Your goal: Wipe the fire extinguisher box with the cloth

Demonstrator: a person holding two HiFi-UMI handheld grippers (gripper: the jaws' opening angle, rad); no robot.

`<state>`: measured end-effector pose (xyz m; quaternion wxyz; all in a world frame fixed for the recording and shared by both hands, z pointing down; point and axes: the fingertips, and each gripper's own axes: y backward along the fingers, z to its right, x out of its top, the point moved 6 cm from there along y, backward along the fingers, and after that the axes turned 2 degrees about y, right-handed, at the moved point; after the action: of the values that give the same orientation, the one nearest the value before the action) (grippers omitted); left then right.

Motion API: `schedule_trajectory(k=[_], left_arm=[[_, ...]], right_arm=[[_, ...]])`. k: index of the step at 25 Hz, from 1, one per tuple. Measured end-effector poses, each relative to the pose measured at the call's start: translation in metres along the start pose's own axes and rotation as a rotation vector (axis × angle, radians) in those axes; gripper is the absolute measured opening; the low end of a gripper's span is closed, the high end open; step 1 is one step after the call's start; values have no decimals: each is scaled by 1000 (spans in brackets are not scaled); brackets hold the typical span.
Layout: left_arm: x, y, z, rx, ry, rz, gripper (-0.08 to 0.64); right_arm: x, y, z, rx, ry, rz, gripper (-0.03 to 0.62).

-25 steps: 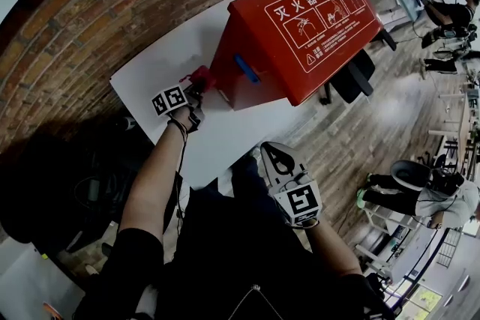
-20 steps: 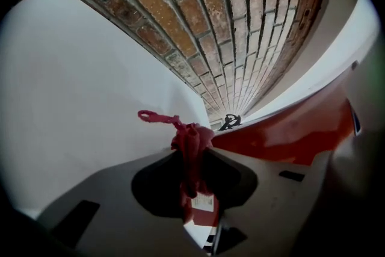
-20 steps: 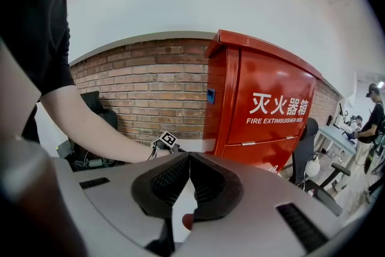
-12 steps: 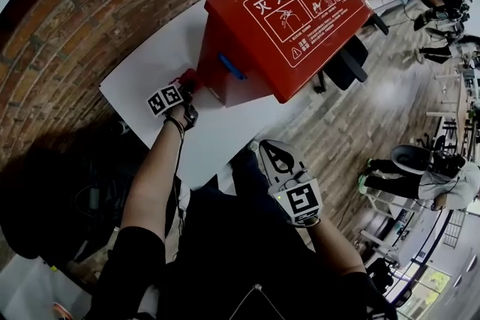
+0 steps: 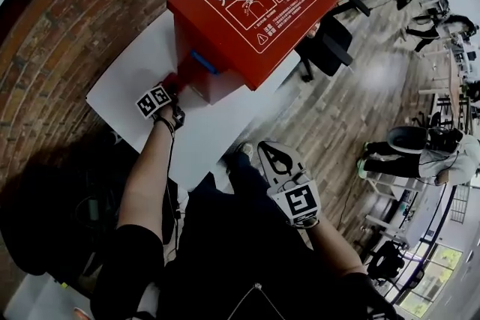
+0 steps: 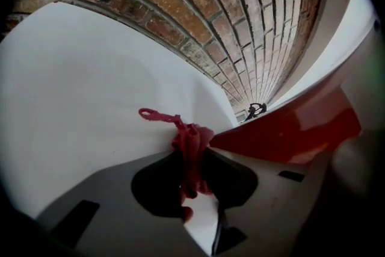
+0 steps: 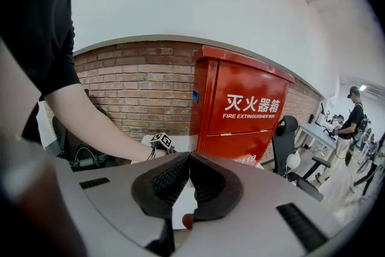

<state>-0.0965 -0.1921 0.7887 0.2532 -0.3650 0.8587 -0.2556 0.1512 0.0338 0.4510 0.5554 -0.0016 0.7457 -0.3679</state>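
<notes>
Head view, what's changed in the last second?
The left gripper, still shut on the red cloth, slid slightly along the side of the fire extinguisher box toward its blue handle; the camera also drifted. The right gripper stayed shut and idle.

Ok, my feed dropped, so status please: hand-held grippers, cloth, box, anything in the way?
Left hand-held gripper shut on red cloth, low beside the fire extinguisher box. Right hand-held gripper shut, empty, clear of it. Nothing seen in the way.

light: bright, even | glare: pale patch on floor (image 5: 382, 75) right of fire extinguisher box (image 5: 247, 4) | shadow: dim below-left of box | edges: fisheye bend, black corners
</notes>
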Motion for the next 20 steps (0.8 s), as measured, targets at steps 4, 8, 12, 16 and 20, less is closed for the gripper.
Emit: schedule_trajectory(k=[4,8,12,16,20], left_arm=[[-7,22,8,-7,-108,22,112],[-16,68,31,-17,-344,52,110],[-34,123,81,-44,-623,125,110],[-70,178,140,-63,-846,212,110],[-115,226,193,-86,-967,297,110]], right_arm=[[-10,12,12,-21,-45,24,20],[-8,16,19,-5,-34,74,20],[-4,27,29,27,-21,136,20],[-14,47,46,50,-27,177,20],[-28,73,69,63,-31,216,20]])
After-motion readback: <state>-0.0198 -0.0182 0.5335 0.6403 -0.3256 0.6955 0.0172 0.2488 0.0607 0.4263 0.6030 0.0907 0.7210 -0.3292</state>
